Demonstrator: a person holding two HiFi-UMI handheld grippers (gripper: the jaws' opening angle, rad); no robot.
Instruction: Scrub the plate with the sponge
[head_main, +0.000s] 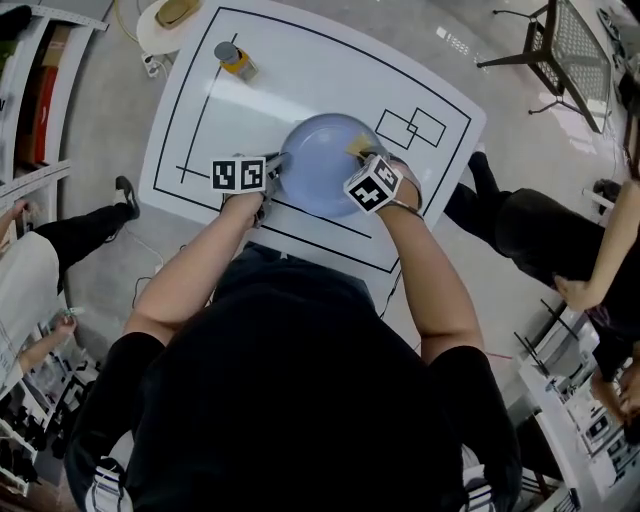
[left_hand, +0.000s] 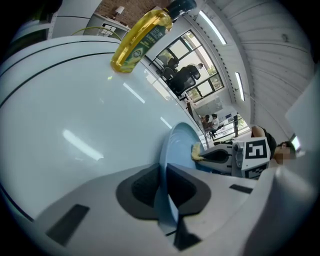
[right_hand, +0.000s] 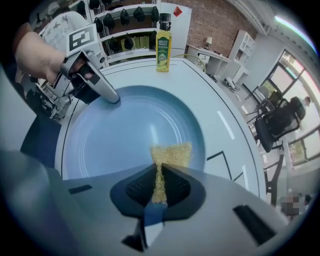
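A pale blue plate (head_main: 322, 160) lies on the white table (head_main: 300, 70). My left gripper (head_main: 278, 172) is shut on the plate's left rim; in the left gripper view the rim (left_hand: 172, 150) runs edge-on between the jaws. My right gripper (head_main: 362, 160) is shut on a yellow sponge (right_hand: 170, 155), which rests on the plate (right_hand: 125, 135) near its right side. From the left gripper view the sponge (left_hand: 196, 152) and the right gripper (left_hand: 220, 156) appear at the plate's far edge. The left gripper (right_hand: 112, 97) shows at the plate's far rim in the right gripper view.
A yellow dish soap bottle (head_main: 237, 61) lies on the table beyond the plate, seen also as a bottle (right_hand: 162, 49) in the right gripper view. Black outlines (head_main: 410, 128) are drawn on the tabletop. People sit left and right of the table (head_main: 540, 225).
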